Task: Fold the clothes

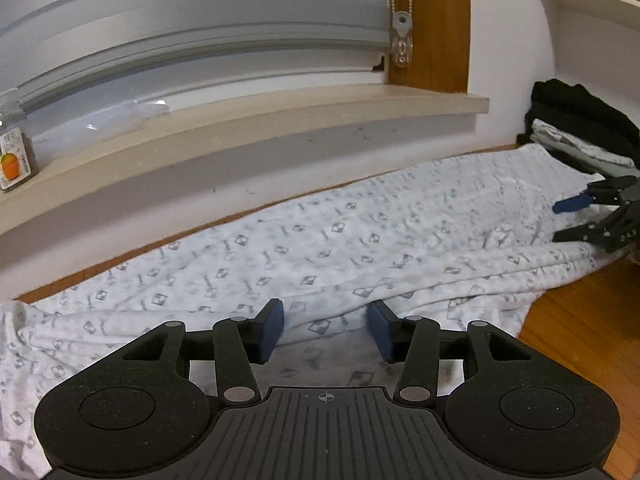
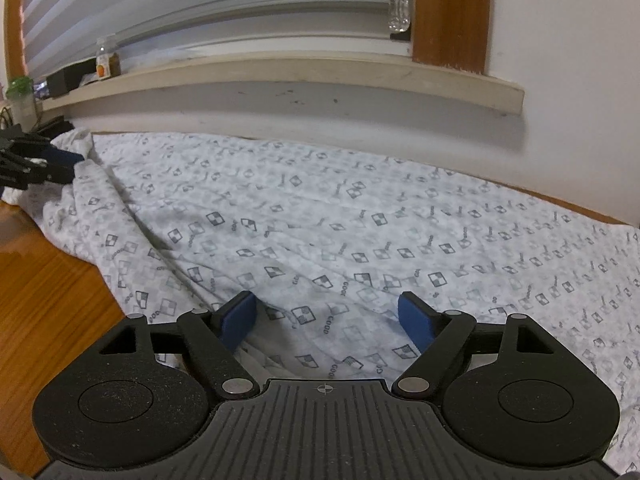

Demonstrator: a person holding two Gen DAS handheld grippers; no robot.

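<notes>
White patterned garment (image 1: 340,240) lies spread flat along the wooden table (image 1: 580,320), under the window sill (image 1: 280,120). Left tool (image 1: 326,330) hovers low over the near hem, jaws partly apart, blue pads (image 1: 272,330) clear of the fabric, nothing gripped. Right tool (image 2: 326,318) is over the cloth too, jaws wide, empty; a fold of fabric sits between the pads but unpinched. Folded stack of dark and light clothes (image 1: 580,132) sits at the far right end, touching the garment edge. Small jar (image 1: 14,152) with an orange label stands on the sill; contents unclear.
</notes>
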